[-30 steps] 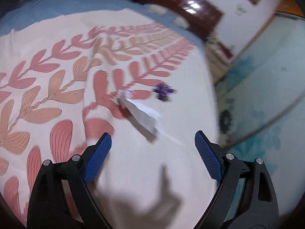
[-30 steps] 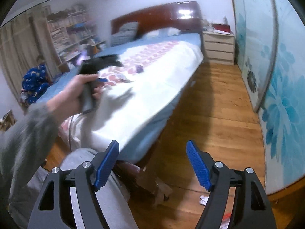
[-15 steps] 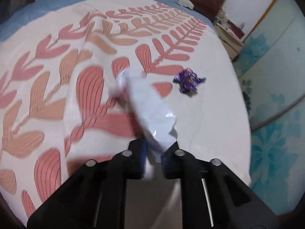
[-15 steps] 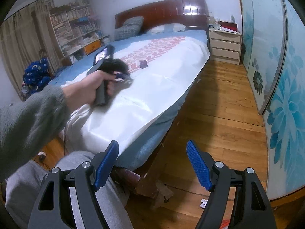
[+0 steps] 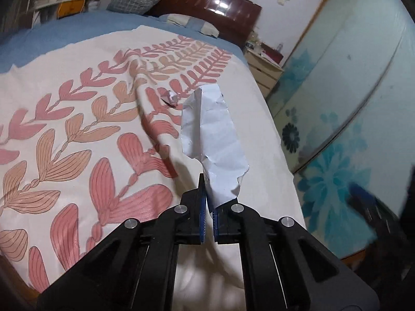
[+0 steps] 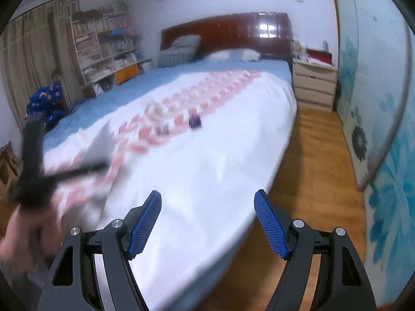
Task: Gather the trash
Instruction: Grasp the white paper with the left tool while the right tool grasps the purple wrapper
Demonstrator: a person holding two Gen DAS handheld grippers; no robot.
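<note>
My left gripper (image 5: 209, 207) is shut on a crumpled white paper wrapper (image 5: 210, 140) and holds it up above the bed's leaf-patterned cover (image 5: 77, 129). A small purple wrapper lies further up the cover; it shows in the left wrist view (image 5: 171, 98) and in the right wrist view (image 6: 195, 122). A second small purple scrap (image 6: 162, 130) lies near it, blurred. My right gripper (image 6: 207, 223) is open and empty, over the bed's near corner. The left gripper appears blurred at the left of the right wrist view (image 6: 39, 165).
The bed (image 6: 207, 160) has a dark wooden headboard (image 6: 233, 31) and pillows. A nightstand (image 6: 315, 85) stands by a blue flowered sliding door (image 6: 376, 103). Wooden floor (image 6: 319, 168) runs beside the bed. Bookshelves (image 6: 103, 46) stand at the far left.
My left gripper closed on the white wrapper and lifted it off the cover, pulling back toward the bed's foot. My right gripper stayed open and moved over the bed's corner.
</note>
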